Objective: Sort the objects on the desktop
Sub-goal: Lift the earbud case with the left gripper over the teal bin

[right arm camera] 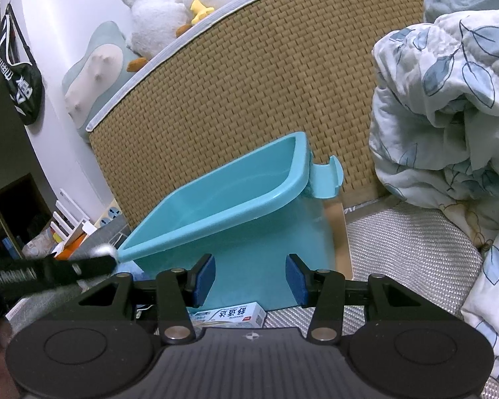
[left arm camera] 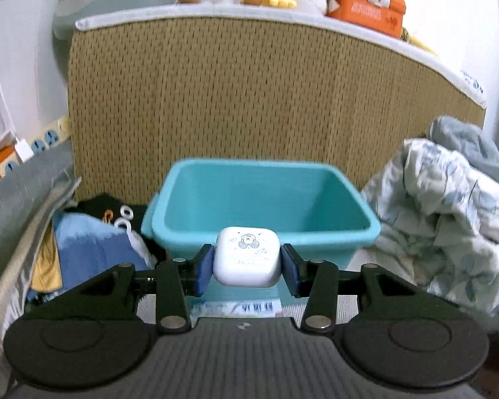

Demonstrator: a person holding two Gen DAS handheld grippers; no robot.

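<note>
The left claw (left arm camera: 248, 266) pinches a small white case (left arm camera: 248, 256) at the near rim of the teal bin (left arm camera: 266, 199), so an early release could drop it outside, while the right claw (right arm camera: 249, 277) hangs spread and empty.

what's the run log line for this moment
left gripper: shut on white case | near teal bin | right gripper: open, empty
</note>
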